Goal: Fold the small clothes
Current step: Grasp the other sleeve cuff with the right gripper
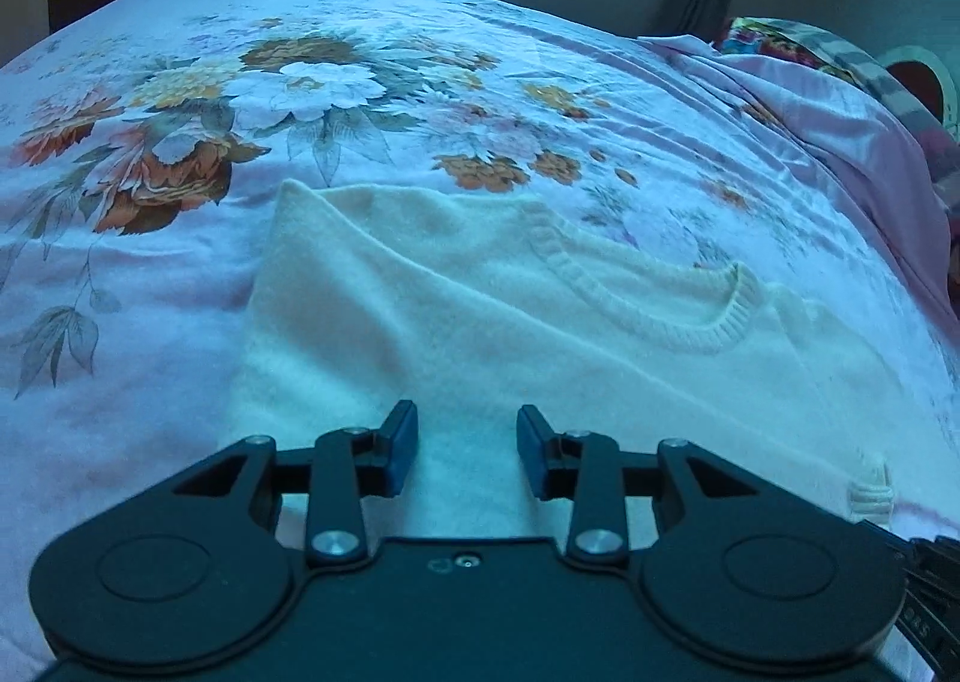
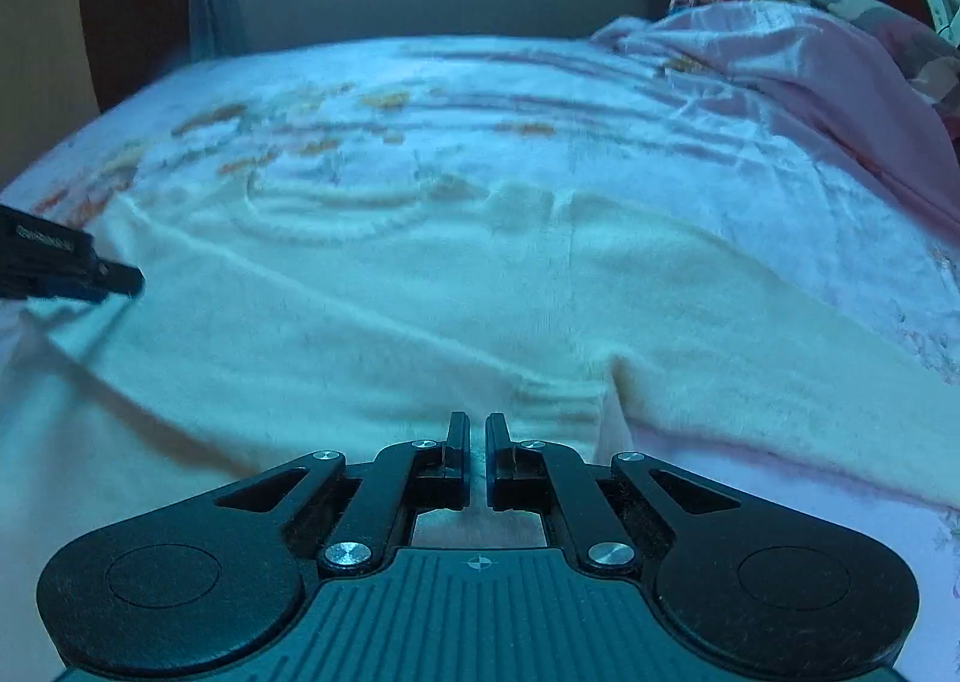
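The cream knit sweater (image 1: 456,310) is spread flat on the floral bedsheet (image 1: 180,99), judged light, floppy and stretchy, so it's probably best grabbed at a ribbed edge, with the left gripper (image 1: 467,451) parted over it and the right gripper (image 2: 477,457) shut, nothing visibly pinched.

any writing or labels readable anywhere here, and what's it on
None can be read.
Pale lettering on the right gripper's body at the left wrist view's corner: partly cut off, unclear.
Pale lettering on the left gripper's side in the right wrist view: blurred.
White sweater, floral bedsheet: no text.
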